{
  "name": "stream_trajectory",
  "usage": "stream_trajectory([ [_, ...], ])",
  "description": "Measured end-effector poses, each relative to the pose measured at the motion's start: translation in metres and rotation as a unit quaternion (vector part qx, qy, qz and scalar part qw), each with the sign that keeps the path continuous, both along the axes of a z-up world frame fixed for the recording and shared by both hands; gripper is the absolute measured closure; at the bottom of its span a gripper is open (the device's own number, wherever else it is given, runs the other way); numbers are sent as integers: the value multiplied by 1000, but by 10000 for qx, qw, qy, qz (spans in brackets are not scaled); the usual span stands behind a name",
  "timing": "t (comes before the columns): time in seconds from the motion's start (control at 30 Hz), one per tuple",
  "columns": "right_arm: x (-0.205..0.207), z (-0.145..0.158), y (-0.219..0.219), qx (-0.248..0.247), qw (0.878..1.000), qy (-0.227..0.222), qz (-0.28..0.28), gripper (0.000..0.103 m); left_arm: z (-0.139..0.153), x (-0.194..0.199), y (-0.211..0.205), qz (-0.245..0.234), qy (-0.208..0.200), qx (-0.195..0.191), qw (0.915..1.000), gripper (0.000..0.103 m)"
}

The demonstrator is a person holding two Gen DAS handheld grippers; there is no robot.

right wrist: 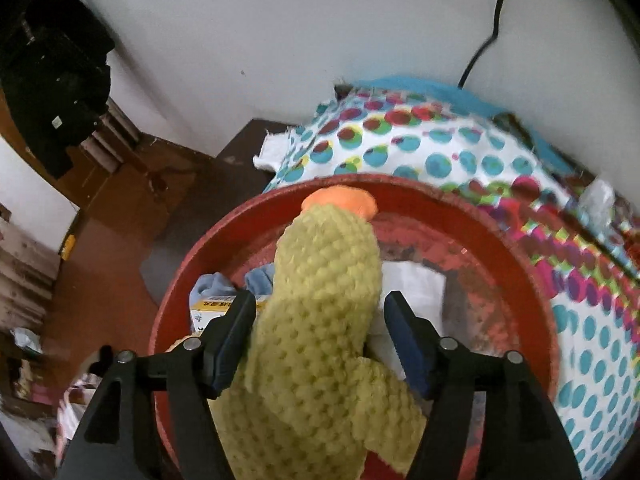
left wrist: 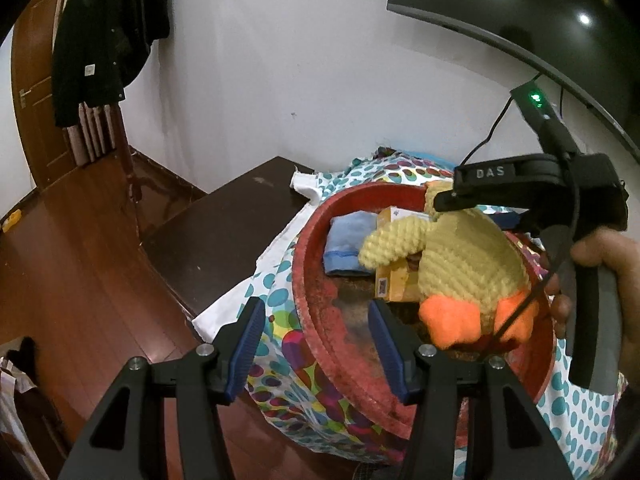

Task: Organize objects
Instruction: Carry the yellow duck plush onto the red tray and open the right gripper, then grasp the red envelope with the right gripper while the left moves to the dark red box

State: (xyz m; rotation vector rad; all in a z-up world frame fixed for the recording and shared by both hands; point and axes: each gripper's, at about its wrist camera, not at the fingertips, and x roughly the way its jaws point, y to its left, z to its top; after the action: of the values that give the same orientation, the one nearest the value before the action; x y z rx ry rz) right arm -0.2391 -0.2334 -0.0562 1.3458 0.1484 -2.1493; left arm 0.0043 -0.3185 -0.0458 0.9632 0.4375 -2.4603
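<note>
A yellow knitted duck (left wrist: 468, 256) with orange feet hangs feet-down in a red round basin (left wrist: 316, 320) that stands on a dotted cloth. In the right wrist view the duck (right wrist: 320, 320) sits between the fingers of my right gripper (right wrist: 320, 300). The left pad touches it and a gap shows at the right pad, so the jaws are open. My right gripper (left wrist: 444, 200) is over the duck's head. My left gripper (left wrist: 316, 308) stands open and empty over the basin's near rim. A blue cloth (left wrist: 348, 240) and a yellow box (left wrist: 396, 280) lie in the basin.
The dotted cloth (right wrist: 440, 152) covers a raised surface against the white wall. A dark low cabinet (left wrist: 224, 232) adjoins it on the left, with wooden floor beyond. A black screen (left wrist: 520, 8) hangs above right. A hand (left wrist: 600, 264) holds the right gripper's handle. White paper (right wrist: 416, 280) lies in the basin (right wrist: 240, 216).
</note>
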Motion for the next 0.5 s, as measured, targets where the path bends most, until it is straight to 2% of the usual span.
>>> stream_trajectory([
  [0.13,13,26,21,-155,9980,616,-30,35,-1,-2,4,-54,-21,-2,10000,48],
  [0.27,23,40,65,-87,9938,1107,-101,35,-2,-4,13,-133,-51,-49,9999,48],
  [0.4,23,30,130,140,9905,1313,-391,35,-2,-7,23,-254,-41,-151,9996,48],
  [0.5,15,17,196,288,9868,1335,-871,35,-2,-10,34,-386,-45,-268,9989,48],
])
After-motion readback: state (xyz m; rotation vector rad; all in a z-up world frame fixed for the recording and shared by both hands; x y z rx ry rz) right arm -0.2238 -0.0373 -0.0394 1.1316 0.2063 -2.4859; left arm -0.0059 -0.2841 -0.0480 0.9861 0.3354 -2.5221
